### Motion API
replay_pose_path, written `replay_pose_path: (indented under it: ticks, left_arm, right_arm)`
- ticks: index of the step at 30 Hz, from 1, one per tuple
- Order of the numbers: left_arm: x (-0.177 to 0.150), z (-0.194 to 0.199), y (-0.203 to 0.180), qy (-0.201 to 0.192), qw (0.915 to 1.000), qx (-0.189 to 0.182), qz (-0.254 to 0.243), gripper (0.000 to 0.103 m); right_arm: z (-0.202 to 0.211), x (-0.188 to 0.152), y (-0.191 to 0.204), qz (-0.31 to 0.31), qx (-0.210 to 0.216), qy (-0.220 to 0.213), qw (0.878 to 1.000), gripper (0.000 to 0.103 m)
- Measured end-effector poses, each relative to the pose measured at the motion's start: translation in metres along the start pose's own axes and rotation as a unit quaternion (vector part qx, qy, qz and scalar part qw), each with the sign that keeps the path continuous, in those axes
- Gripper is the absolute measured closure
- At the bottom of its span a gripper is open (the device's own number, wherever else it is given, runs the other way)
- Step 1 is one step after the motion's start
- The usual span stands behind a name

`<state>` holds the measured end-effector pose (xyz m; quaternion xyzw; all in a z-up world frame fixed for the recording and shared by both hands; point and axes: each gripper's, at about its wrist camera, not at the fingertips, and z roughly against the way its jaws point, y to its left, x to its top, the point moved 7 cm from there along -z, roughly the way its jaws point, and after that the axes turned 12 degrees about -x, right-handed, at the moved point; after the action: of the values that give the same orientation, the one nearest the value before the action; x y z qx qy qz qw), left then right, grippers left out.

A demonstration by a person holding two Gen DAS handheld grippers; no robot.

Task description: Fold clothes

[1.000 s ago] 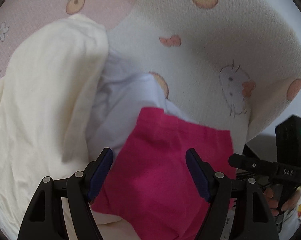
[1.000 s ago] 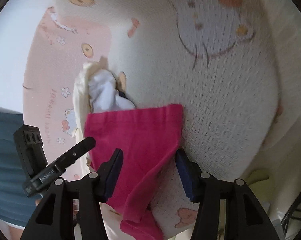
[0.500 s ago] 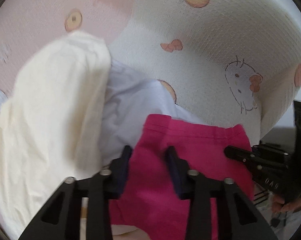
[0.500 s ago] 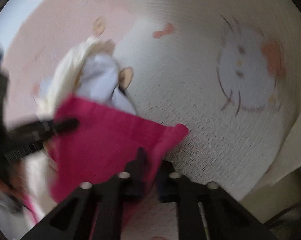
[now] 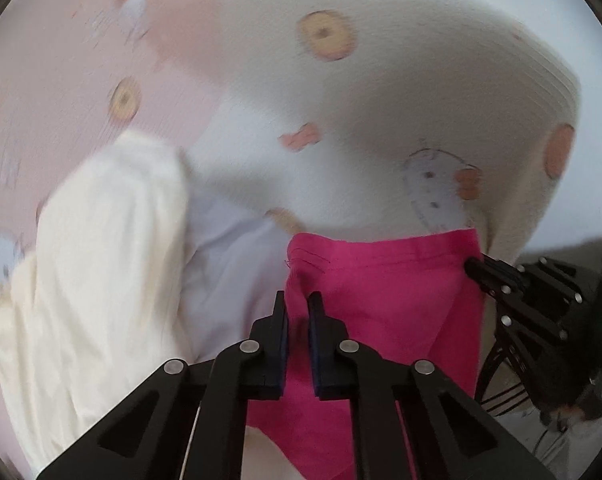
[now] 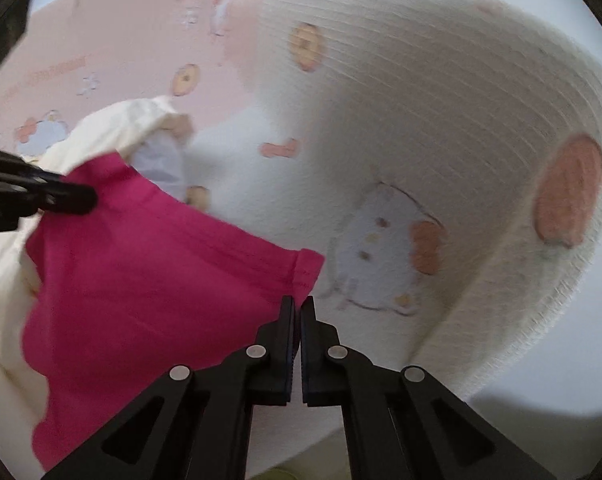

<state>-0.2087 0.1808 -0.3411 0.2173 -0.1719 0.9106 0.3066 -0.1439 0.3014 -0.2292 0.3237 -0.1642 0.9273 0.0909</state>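
Left gripper (image 5: pixel 297 309): I've got my fingers pinched on the pink cloth (image 5: pixel 381 300), jaws just closing in, fabric bunched between the pads near its top left corner.
Right gripper (image 6: pixel 297 310): clamped too, jaws just closed, the cloth's hemmed right corner caught at my fingertips.
Pink cloth: it hangs between my two grips, top hem stretched from one pair of fingers to the other, the rest draping down below them.
Other gripper seen: from the left view the right one's tip sits at the cloth's far right corner; from the right view the left one's tip (image 6: pixel 67 196) pokes in at the left edge.
Cream garment (image 5: pixel 101 280): left of my left fingers, heaped, a pale lilac piece (image 5: pixel 229 276) beside it.
Blanket (image 5: pixel 381 100): beyond my fingers, white and pink with cartoon prints, blurred.
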Motion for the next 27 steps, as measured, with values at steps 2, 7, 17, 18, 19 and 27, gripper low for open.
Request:
replay_pose_path:
  ticks: [2,7,17,18,19,27]
  left_arm:
    - [0.010,-0.006,-0.010,0.003,0.9997,0.005,-0.022,0.096]
    - [0.031,-0.027,-0.015,0.007,0.9996,0.014,-0.024,0.096]
    - [0.053,-0.065,-0.019,0.032,0.9991,0.020,-0.020,0.097]
    - [0.054,-0.069,-0.019,0.036,0.9988,0.023,-0.023,0.097]
    - [0.055,-0.074,-0.020,0.041,0.9985,0.027,-0.024,0.097]
    - [0.083,-0.096,-0.017,0.055,0.9979,0.035,-0.008,0.099]
  right_arm:
    - [-0.007,-0.001,-0.009,-0.014,-0.004,0.010,1.000,0.103]
    - [-0.018,-0.004,-0.031,-0.040,-0.014,0.030,0.999,0.103]
    - [-0.030,-0.021,-0.041,-0.014,-0.050,0.054,0.997,0.103]
    - [-0.032,-0.024,-0.043,-0.015,-0.050,0.058,0.997,0.103]
    - [-0.034,-0.026,-0.045,-0.020,-0.047,0.065,0.997,0.103]
    - [-0.044,-0.033,-0.058,-0.064,-0.003,0.099,0.993,0.103]
